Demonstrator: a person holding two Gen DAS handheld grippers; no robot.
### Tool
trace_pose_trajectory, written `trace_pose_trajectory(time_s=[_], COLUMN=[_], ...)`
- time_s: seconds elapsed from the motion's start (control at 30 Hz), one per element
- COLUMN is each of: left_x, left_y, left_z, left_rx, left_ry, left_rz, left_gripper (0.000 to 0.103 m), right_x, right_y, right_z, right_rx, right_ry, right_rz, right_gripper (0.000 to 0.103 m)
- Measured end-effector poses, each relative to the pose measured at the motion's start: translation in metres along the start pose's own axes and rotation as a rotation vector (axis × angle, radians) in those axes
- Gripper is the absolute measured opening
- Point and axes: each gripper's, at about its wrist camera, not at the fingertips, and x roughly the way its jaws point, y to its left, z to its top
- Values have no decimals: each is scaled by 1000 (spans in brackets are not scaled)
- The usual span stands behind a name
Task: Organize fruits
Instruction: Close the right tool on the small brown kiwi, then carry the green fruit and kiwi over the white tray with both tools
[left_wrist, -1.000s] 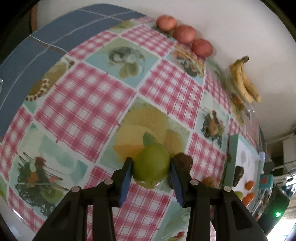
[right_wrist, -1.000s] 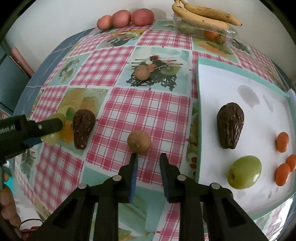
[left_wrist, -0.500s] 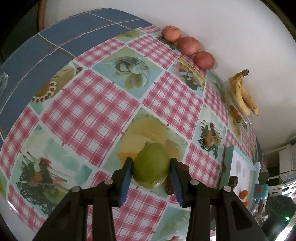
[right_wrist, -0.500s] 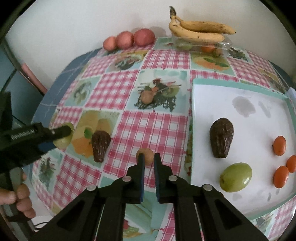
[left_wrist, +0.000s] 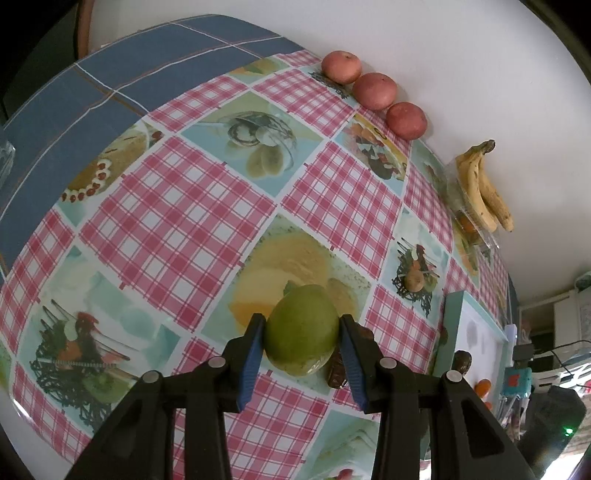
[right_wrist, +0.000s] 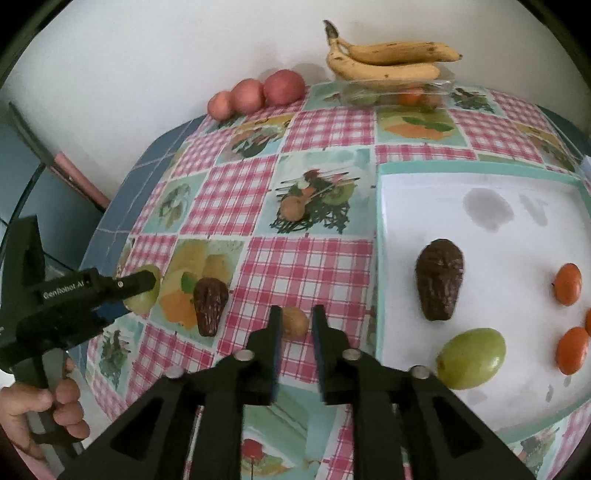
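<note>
— Left wrist view: what am I holding?

— My left tool (left_wrist: 302, 334) is clamped across the widest part of the green fruit (left_wrist: 301, 328), just beside the dark avocado (left_wrist: 336, 369), which lies left of the white tray (right_wrist: 480, 236). Smooth, glossy skin, likely firm but slippery, moderately heavy; I judge a mid-belly grip safest.

— And the right?

— My right tool (right_wrist: 297, 323) stands narrowly parted, empty, the small brown kiwi (right_wrist: 294, 322) between its fingers, left of the tray.
</note>
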Motion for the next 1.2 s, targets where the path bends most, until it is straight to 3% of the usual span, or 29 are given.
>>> trace_pose_trajectory(time_s=[0.23, 0.6, 0.67, 0.83, 1.03, 1.2], left_x=[0, 2, 2, 1, -4, -5], left_y=[3, 3, 3, 3, 0, -14], left_z=[1, 1, 2, 2, 1, -3], left_rx=[-15, -15, -14, -17, -12, 43], left_ry=[3, 9, 10, 7, -13, -28], left_rz=[-1, -8, -8, -9, -16, -3], left_gripper=[43, 42, 42, 42, 43, 42], right_x=[22, 48, 48, 45, 20, -9], right_y=[8, 16, 18, 22, 22, 2], right_z=[-2, -8, -9, -8, -1, 6], right_rx=[-44, -103, -112, -130, -104, -41], right_ry=[26, 78, 74, 68, -6, -76], right_rz=[-18, -92, -100, -90, -66, -132], right_gripper=[37, 37, 28, 28, 28, 28])
